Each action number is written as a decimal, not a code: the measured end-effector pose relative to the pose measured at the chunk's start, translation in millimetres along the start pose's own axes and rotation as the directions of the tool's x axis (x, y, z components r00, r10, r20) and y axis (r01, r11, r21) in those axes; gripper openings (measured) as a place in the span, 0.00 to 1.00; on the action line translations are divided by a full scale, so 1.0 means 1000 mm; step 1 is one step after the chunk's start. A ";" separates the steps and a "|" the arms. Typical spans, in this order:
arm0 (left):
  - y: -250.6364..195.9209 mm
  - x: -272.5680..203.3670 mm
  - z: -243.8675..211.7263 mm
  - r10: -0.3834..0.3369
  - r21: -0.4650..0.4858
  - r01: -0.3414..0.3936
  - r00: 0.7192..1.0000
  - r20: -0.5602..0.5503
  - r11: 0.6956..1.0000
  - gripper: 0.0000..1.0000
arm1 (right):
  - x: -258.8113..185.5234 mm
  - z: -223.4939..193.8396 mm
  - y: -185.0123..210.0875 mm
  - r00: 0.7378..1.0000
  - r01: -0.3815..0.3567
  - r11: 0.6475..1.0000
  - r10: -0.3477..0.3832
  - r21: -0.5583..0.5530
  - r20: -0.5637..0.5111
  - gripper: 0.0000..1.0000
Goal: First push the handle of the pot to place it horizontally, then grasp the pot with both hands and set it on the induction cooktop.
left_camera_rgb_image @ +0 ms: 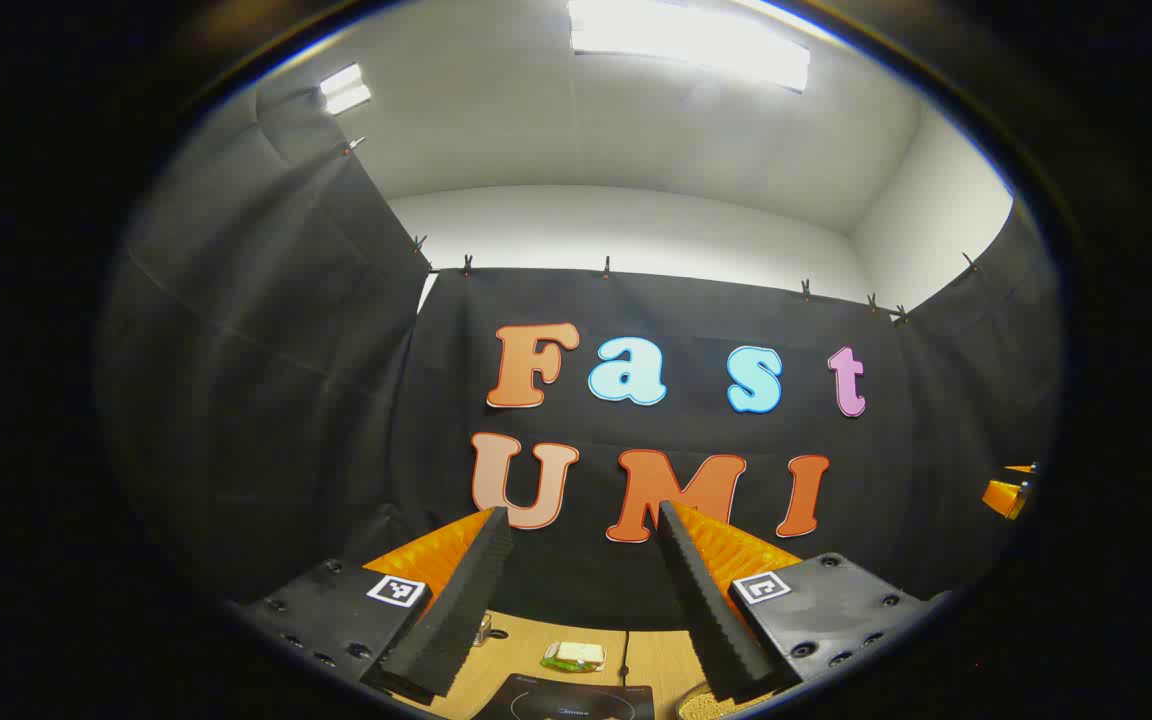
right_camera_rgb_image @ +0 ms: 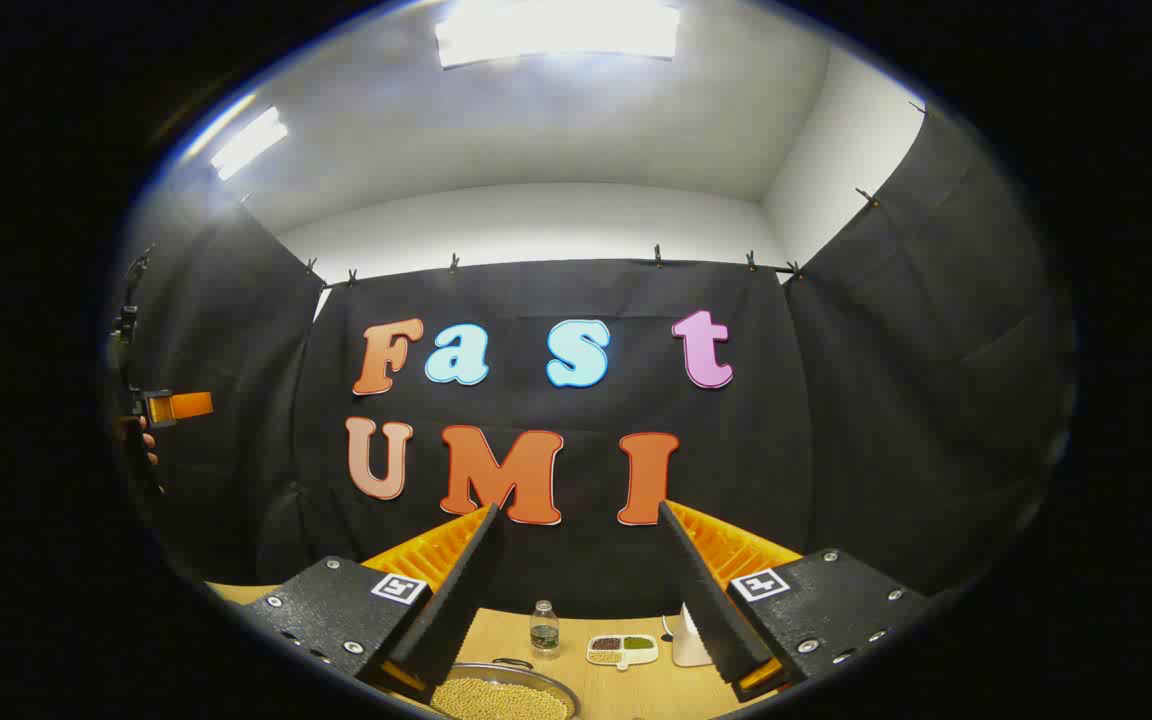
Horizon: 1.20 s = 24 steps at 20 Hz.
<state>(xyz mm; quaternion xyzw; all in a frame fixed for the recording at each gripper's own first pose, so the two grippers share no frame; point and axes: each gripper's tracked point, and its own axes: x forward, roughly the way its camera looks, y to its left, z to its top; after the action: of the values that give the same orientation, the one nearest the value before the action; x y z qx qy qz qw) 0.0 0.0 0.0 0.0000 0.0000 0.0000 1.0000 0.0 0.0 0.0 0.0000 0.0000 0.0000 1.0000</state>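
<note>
Right gripper view: right gripper [right_camera_rgb_image: 576,590] spread above round metal pot of yellowish beans [right_camera_rgb_image: 498,694]; left gripper [left_camera_rgb_image: 581,595] likewise spread. Risk: beans spilled if handle is pushed abruptly.

Steel pot [right_camera_rgb_image: 501,692] sat upright on the wooden table, filled with beans; black induction cooktop [left_camera_rgb_image: 576,702] lay flat.

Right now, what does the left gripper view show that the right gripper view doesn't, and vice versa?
Left gripper view: the induction cooktop and a small green-and-white item beyond it. Right gripper view: the pot of pale beans, a bottle, a divided dish. Both: the wooden table, black cloth wall, and an open claw: left claw, right claw.
</note>
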 end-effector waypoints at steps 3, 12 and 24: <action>0.004 -0.002 0.003 0.018 0.019 -0.018 1.000 0.013 1.000 0.96 | 0.001 0.001 0.002 1.000 -0.006 1.000 0.006 0.001 0.007 0.97; 0.002 -0.001 -0.002 0.009 0.029 -0.010 1.000 0.018 1.000 0.94 | 0.006 -0.007 0.017 0.999 -0.038 0.999 0.038 -0.007 -0.019 0.97; 0.000 -0.006 0.004 0.018 0.070 -0.022 0.998 0.053 0.997 0.97 | 0.005 -0.024 0.033 0.994 -0.088 0.996 0.089 0.023 -0.064 0.95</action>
<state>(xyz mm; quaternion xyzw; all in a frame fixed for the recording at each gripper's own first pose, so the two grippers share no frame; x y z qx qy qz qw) -5.6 0.5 4.2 0.0355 -0.0259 0.0102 0.9990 5.5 32.7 -23.6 0.0103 0.0325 0.0442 0.9984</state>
